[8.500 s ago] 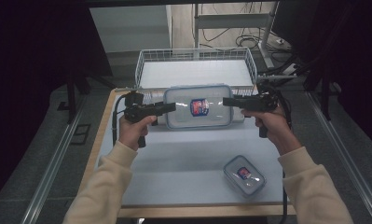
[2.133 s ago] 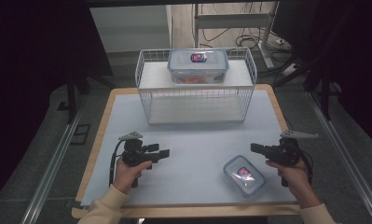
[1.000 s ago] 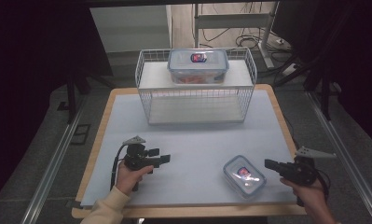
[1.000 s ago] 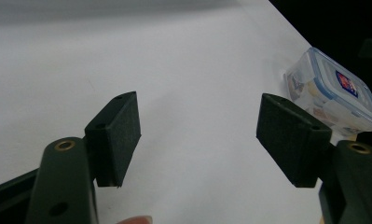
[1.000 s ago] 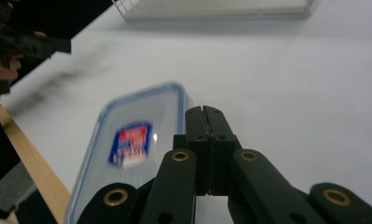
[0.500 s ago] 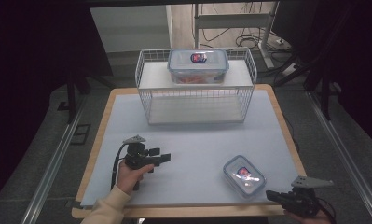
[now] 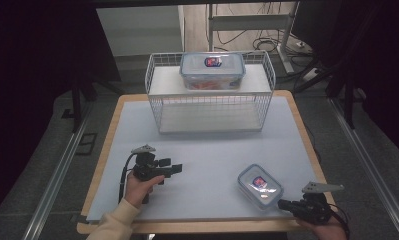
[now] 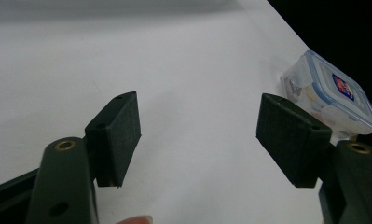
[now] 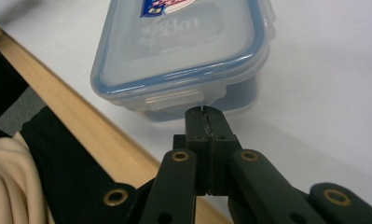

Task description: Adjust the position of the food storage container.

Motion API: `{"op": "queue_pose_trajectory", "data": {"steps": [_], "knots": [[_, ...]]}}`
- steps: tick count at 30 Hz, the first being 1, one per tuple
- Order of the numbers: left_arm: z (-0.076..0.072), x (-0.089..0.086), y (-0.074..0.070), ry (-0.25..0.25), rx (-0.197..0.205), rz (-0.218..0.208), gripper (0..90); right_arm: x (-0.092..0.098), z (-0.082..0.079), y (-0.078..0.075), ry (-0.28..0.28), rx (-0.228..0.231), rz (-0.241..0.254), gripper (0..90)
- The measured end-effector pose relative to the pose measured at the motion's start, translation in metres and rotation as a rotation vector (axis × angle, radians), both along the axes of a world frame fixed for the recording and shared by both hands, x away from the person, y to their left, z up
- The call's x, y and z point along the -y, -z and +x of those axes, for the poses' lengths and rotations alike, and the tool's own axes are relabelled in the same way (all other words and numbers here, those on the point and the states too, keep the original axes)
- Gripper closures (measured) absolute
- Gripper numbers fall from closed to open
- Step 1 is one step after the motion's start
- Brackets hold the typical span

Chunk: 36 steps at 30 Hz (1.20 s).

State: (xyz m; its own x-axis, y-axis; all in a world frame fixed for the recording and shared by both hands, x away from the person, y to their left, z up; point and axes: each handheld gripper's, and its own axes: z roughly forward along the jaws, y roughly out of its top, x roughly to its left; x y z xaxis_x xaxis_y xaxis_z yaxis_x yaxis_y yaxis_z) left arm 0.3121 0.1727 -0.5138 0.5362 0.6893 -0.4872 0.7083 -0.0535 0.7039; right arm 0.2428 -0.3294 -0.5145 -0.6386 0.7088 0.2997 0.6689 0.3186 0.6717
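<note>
A small clear container with a blue-rimmed lid (image 7: 260, 186) lies on the white table mat near the front right. My right gripper (image 7: 282, 204) is low at the table's front edge, jaws shut with nothing in them. In the right gripper view its tips (image 9: 204, 112) point at the small container (image 9: 183, 42), just short of the side clasp; I cannot tell whether they touch. My left gripper (image 7: 176, 170) hovers at the front left, open and empty. In the left gripper view, its wide-apart jaws (image 8: 197, 135) frame bare mat, and the small container (image 8: 330, 98) lies beyond.
A white wire rack (image 7: 209, 107) stands at the back of the table, with a larger clear lidded container (image 7: 213, 70) on its top shelf. The wooden table edge (image 9: 95, 135) runs just beside the right gripper. Cables lie on the floor behind.
The right hand has dropped and drawn back toward the table's front edge, with its shut jaws still toward the small container. The left gripper has stayed put.
</note>
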Motion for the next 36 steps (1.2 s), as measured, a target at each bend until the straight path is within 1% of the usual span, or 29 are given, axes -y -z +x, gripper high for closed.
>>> {"op": "queue_pose_trajectory", "data": {"steps": [3, 4, 5, 14, 17, 18, 19, 22, 26, 29, 33, 36], "knots": [[0.000, -0.001, 0.000, 0.001, -0.001, 0.005, 30.5, -0.002, 0.007, 0.000, 0.006, 0.001, 0.002, 89.1], [0.000, -0.001, 0.000, 0.001, -0.001, 0.005, 30.5, -0.002, 0.007, 0.000, 0.006, 0.001, 0.002, 89.1], [0.001, -0.001, 0.001, -0.001, -0.001, 0.005, 30.5, -0.006, 0.014, -0.001, 0.007, 0.003, -0.004, 89.1], [0.002, -0.004, 0.002, -0.009, -0.003, 0.006, 30.5, -0.027, 0.041, 0.000, -0.003, 0.001, -0.009, 89.1], [0.002, -0.005, 0.002, -0.011, -0.006, 0.006, 30.5, -0.035, 0.046, 0.001, -0.011, 0.000, -0.014, 89.1], [0.002, -0.005, 0.002, -0.011, -0.006, 0.006, 30.5, -0.035, 0.046, 0.001, -0.011, 0.000, -0.014, 89.1], [0.002, -0.005, 0.003, -0.012, -0.007, 0.008, 30.5, -0.042, 0.050, 0.001, -0.017, 0.005, -0.019, 89.1], [0.002, -0.005, 0.003, -0.014, -0.006, 0.007, 30.5, -0.050, 0.054, 0.000, -0.021, 0.012, -0.023, 89.1], [0.002, -0.005, 0.003, -0.018, -0.007, 0.007, 30.5, -0.064, 0.060, 0.000, -0.043, 0.015, -0.035, 89.1], [0.003, -0.006, 0.004, -0.020, -0.007, 0.007, 30.5, -0.074, 0.066, 0.000, -0.050, 0.028, -0.042, 89.1], [0.003, -0.007, 0.004, -0.025, -0.009, 0.007, 30.5, -0.084, 0.075, 0.001, -0.053, 0.024, -0.037, 89.1], [0.003, -0.007, 0.004, -0.024, -0.009, 0.010, 30.5, -0.090, 0.079, 0.001, -0.056, 0.025, -0.036, 89.1]]}}
